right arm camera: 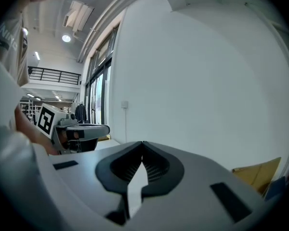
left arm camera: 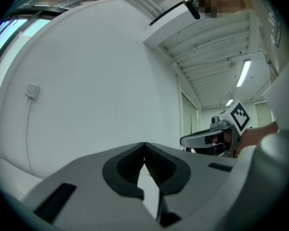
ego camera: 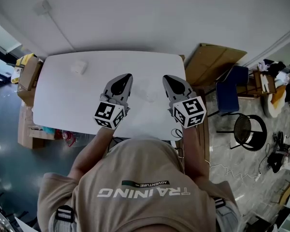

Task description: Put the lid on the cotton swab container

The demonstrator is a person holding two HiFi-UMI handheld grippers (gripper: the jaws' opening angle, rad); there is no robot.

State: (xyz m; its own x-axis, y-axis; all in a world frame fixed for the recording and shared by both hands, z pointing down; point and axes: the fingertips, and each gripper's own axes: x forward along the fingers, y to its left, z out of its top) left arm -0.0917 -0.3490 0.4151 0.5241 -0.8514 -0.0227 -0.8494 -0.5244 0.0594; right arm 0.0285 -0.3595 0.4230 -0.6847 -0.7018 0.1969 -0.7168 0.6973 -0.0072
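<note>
The left hand-held gripper (ego camera: 126, 77) and the right hand-held gripper (ego camera: 167, 78) are held side by side above the near half of the white tabletop (ego camera: 58, 100), both pointing toward its far edge and well apart from each other. In the left gripper view the jaws are seen brought together, with their tips meeting and nothing caught between them; only the pale wall is seen through the slit behind the tips. In the right gripper view the same is seen: the jaws are closed tip to tip and nothing is held. Each hand-held gripper is seen from the side in the other's view, with its marker cube (left arm camera: 240, 115) raised above the tabletop.

A small white object (ego camera: 79, 67) is seen lying near the far left corner of the tabletop, well apart from both hand-held grippers; whether it is the cotton swab container or its lid cannot be told. A faint pale shape (ego camera: 149, 94) is seen on the tabletop between the two hand-held grippers, too washed out to be identified.

A cardboard box (ego camera: 29, 72) is seen standing against the left edge of the tabletop, and a flat cardboard sheet (ego camera: 215, 61) beyond the far right corner. A blue chair (ego camera: 232, 94) and a black round stool (ego camera: 249, 130) are seen on the floor past the right edge.
</note>
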